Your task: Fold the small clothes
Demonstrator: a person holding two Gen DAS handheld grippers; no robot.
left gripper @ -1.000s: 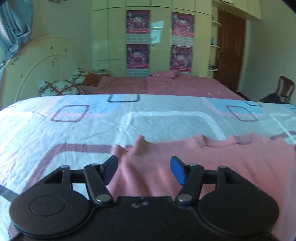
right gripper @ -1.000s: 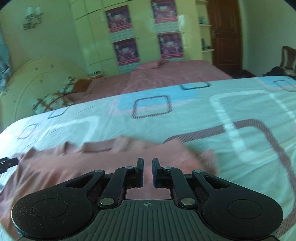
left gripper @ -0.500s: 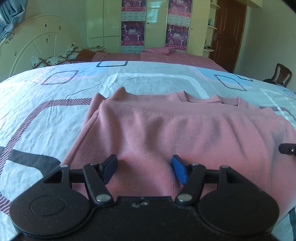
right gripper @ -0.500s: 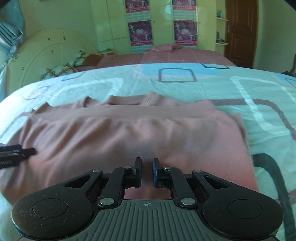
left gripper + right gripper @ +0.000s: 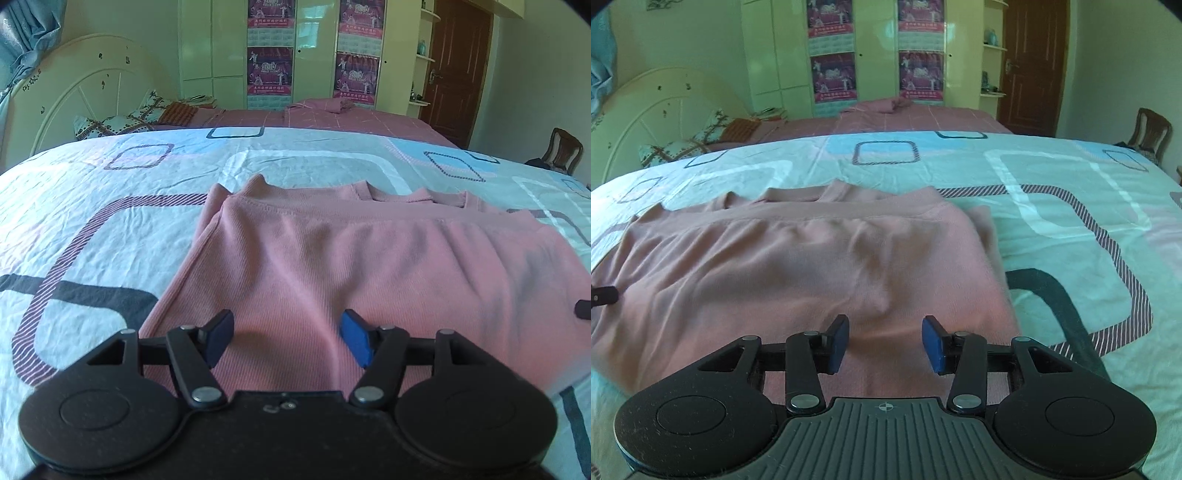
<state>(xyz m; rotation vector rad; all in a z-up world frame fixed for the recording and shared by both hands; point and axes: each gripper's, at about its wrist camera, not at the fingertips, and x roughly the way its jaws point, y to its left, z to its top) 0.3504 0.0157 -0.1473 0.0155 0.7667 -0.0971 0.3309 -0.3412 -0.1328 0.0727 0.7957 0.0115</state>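
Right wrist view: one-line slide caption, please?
Right gripper, jaws just opened and empty, above folded pink top on patterned bedsheet.

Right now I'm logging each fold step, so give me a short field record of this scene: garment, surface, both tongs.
garment: pink top, folded once, lying flat, neckline at far edge
surface: patterned bedsheet
left tongs: open, over the top's near-left part, nothing gripped
right tongs: jaws have just been opening, now open over the top's near-right part, pads clear of the cloth
background: second bed, wardrobe, door
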